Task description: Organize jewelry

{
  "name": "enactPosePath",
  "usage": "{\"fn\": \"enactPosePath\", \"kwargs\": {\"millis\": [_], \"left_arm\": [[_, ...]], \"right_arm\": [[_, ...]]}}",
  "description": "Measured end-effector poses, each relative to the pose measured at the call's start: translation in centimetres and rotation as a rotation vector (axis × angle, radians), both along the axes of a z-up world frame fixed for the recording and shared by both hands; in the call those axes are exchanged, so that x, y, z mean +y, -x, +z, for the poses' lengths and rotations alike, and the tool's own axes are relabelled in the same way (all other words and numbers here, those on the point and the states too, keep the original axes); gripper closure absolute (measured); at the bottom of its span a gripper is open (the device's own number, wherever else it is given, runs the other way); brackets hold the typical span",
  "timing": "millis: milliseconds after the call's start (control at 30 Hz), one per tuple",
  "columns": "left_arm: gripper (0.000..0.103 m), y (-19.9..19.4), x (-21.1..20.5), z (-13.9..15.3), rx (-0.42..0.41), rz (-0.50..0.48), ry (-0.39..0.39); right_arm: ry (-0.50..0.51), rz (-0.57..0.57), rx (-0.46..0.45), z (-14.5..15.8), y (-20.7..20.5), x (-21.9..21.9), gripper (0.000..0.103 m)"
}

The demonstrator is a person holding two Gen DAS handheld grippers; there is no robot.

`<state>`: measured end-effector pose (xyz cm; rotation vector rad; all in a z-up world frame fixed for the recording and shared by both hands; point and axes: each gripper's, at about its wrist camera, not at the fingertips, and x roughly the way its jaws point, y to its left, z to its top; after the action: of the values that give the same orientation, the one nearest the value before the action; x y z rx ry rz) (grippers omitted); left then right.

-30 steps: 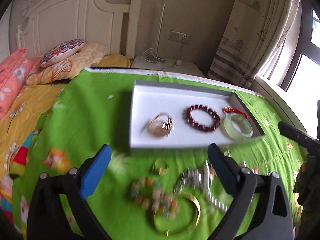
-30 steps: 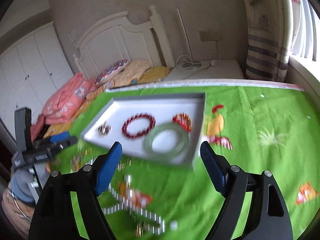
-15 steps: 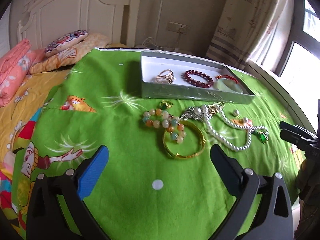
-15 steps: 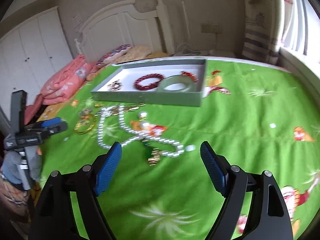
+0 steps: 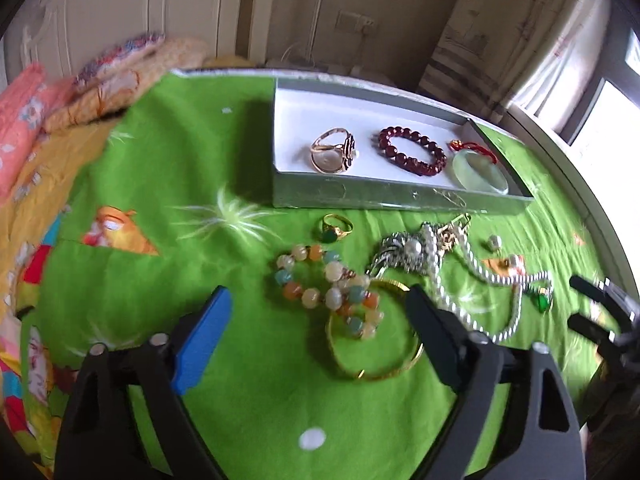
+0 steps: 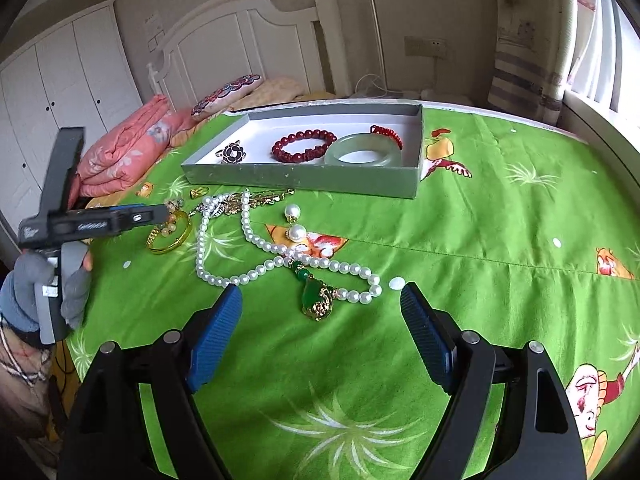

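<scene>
Inside the far tray [image 6: 320,180] lie four pieces; nearer, a pearl necklace [image 6: 256,240], bangle [image 5: 374,336] and rings wait. Left gripper [image 5: 318,324] closing, empty; right gripper [image 6: 320,320] spread.

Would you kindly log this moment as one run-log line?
left gripper: closing, empty, over beaded bracelet | right gripper: open, empty | tray: four pieces

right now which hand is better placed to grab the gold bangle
Left. The left gripper hangs right over the gold bangle, jaws closing around it without touching yet. The right gripper sits open by the green pendant, farther off.
</scene>
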<state>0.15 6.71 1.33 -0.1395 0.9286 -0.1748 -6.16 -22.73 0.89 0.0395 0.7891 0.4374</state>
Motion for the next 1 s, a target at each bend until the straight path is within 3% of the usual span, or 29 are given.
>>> {"fn": "enactPosePath", "kwargs": {"millis": [67,133,200,233,333,367,500,800,1000], "left_arm": [[0.024,-0.7,-0.1,-0.1,0.009,0.031,0.002],[0.035,-1.1,-0.6,-0.2,0.006,0.052,-0.032],[0.075,-1.0,-0.9,-0.1,-0.002,0.015,0.006],[0.078,-0.8,-0.8,0.1,-0.001,-0.011,0.054],[0.085,1.0,-0.4,1.2,-0.090,0.010,0.022],[0.094,1.6,0.1,1.5,-0.114,0.005,0.052],[0.094,4.3,3.4,2.5,-0.185,0.046,0.151],[0.094,8.2,7.3,2.8,-0.215,0.094,0.185],[0.094,9.1,8.5,2.4,-0.207,0.102,0.194]], "right_arm": [[-0.011,0.000,0.007,-0.1,-0.1,-0.1,0.024],[-0.019,0.000,0.006,0.0,-0.2,-0.3,0.024],[-0.023,0.003,0.001,0.1,0.0,-0.2,0.024],[-0.022,0.003,-0.002,0.1,0.0,-0.3,0.024],[-0.009,0.003,-0.018,0.2,0.2,-0.1,0.024],[-0.001,0.006,-0.024,0.3,0.3,0.1,0.026],[-0.026,0.051,-0.023,0.5,0.6,1.8,0.033],[0.015,0.333,-0.020,1.7,1.0,12.3,0.044],[0.128,0.483,-0.028,1.5,0.0,19.7,0.059]]}}
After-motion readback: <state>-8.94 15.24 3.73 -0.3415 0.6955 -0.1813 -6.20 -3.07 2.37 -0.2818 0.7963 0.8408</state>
